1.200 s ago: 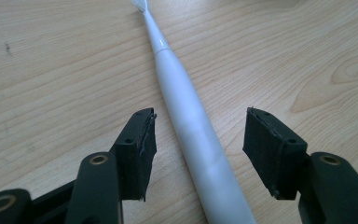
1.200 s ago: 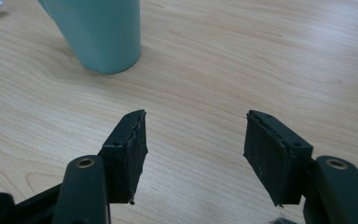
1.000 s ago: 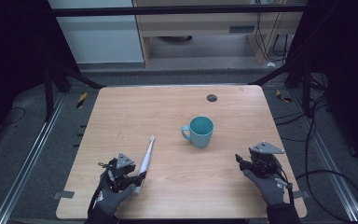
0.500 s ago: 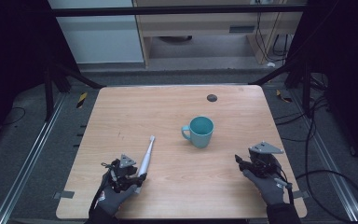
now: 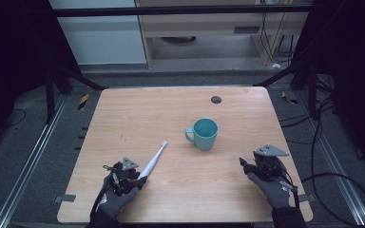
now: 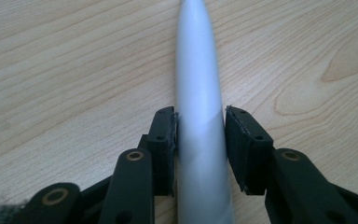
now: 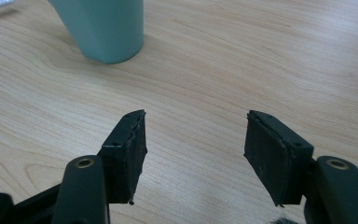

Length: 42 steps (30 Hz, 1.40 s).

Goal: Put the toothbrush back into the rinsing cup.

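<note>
Gripping: my left hand-held gripper (image 6: 200, 140) clamps the toothbrush (image 6: 199, 93), lower left.
Right hand-held gripper (image 7: 193, 144): jaws apart, empty.
Left: I judge the mug (image 5: 204, 133) awaits it.

The wooden table (image 5: 123, 118) I work at carries a small dark disc (image 5: 216, 99) near its far edge, at about one o'clock from the centre. On the grey floor I see one yellow-and-black striped marker (image 5: 83, 101) off the ten o'clock corner and another (image 5: 289, 98) off the two o'clock corner. Black cables (image 5: 332, 180) loop at four o'clock, and a metal rail (image 5: 28, 161) runs along at nine o'clock.
</note>
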Each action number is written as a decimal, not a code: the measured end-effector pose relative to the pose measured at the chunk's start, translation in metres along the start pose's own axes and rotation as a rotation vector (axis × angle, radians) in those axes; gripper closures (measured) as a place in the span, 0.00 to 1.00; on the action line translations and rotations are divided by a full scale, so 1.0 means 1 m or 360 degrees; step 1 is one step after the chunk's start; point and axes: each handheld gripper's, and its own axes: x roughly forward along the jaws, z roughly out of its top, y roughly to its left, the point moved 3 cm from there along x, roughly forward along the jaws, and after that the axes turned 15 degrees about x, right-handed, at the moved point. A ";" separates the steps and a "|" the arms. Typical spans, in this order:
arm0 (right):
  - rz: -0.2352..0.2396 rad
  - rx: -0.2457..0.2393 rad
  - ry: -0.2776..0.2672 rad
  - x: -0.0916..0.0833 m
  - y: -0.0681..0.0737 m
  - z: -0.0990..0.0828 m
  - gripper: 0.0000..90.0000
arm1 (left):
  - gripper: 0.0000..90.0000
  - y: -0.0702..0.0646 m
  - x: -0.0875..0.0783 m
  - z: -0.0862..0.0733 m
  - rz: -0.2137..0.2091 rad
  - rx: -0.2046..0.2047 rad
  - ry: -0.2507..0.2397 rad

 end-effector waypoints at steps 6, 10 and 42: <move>0.0004 -0.0006 0.0002 0.000 0.000 0.000 0.44 | 0.72 0.001 0.000 -0.001 -0.0011 0.0034 0.0015; 0.0004 -0.0010 -0.0001 0.000 -0.001 0.000 0.44 | 0.72 0.002 -0.001 -0.001 -0.0012 0.0061 0.0018; 0.0005 -0.0018 0.0053 0.005 -0.002 -0.004 0.43 | 0.47 0.022 -0.012 0.041 -0.0259 0.0281 0.0256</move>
